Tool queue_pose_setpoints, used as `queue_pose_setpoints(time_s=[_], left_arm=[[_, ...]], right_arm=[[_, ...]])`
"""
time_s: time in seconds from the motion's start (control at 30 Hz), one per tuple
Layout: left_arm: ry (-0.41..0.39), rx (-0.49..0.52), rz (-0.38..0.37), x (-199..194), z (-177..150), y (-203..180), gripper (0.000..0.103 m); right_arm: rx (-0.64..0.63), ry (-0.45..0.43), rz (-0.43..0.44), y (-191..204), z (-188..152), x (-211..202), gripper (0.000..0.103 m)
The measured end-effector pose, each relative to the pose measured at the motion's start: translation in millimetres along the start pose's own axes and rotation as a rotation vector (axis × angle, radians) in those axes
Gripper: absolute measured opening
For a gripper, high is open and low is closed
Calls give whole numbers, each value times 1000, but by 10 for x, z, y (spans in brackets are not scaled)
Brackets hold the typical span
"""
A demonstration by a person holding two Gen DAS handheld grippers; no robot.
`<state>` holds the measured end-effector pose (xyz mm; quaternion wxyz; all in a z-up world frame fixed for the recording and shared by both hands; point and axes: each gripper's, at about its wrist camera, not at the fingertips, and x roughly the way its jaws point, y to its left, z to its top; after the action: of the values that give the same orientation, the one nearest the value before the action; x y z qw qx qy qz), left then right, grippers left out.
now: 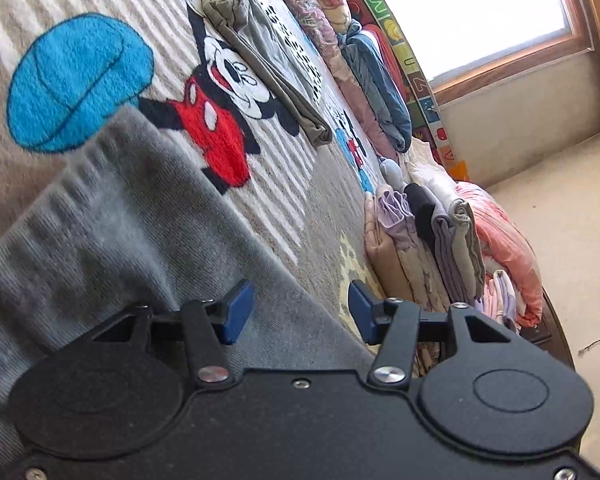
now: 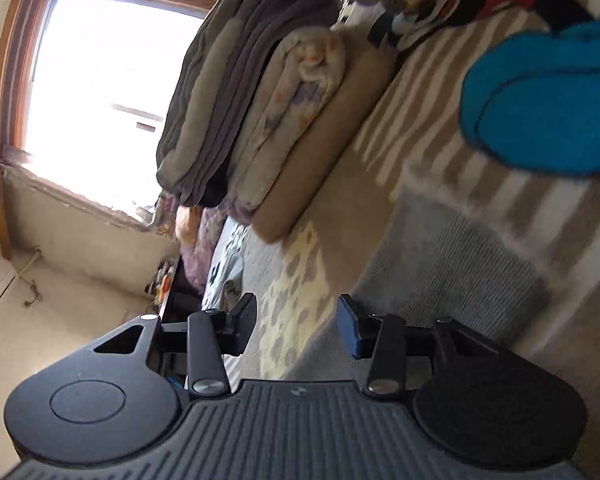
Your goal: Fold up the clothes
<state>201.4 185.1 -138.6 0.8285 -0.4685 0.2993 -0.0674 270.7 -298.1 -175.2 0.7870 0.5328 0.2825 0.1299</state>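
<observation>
The grey knit garment (image 1: 112, 220) lies flat on the cartoon-print blanket (image 1: 80, 12), just below the blanket's blue balloon (image 1: 80, 82); beyond the balloon, near the window (image 1: 480, 12), stands a stack of folded clothes (image 1: 424, 240). The left gripper (image 1: 296, 308) hovers over the garment's edge, fingers parted and empty; the right gripper (image 2: 296, 322) likewise holds nothing, fingers apart over blanket beside the grey cloth (image 2: 460, 264). The knit looks soft, light and limp, likely to sag and stretch; pinching the ribbed hem at two corners should fold it cleanly.
</observation>
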Motion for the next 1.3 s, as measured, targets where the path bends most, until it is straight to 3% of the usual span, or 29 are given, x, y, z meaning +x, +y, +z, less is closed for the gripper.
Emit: queue_pose_setpoints(time_s=[0.1,0.2,0.27,0.33,0.53,0.73,0.9,1.1,1.3], left_arm=[[-23,20,48,-37,111,0,52],[-52,20,88,-100,212,48,52],[-83,16,113,-199,256,58,52],[-113,26,117,-339,278,42,55],[-147,146,175,-828,308,-44,57],[-148,478,295,-1358,121,-250,58],[-121,809,362,-1670,-276,-353,58],[-69,1205,460,-1727,-863,-327,58],[6,1660,584,-1557,-1415,-136,58]], right_arm=[[-6,-39,-94,5,230,-51,45],[-66,-81,-187,43,420,-116,54],[-53,-80,-198,-25,518,-183,54],[-77,-93,-200,-23,570,-326,65],[-261,-125,-153,209,581,-898,66],[-670,-39,-128,664,316,-1444,65],[-1106,83,-148,933,-247,-1799,65],[-1568,273,-207,865,-1140,-2087,64],[-1898,426,-264,600,-1812,-2213,56]])
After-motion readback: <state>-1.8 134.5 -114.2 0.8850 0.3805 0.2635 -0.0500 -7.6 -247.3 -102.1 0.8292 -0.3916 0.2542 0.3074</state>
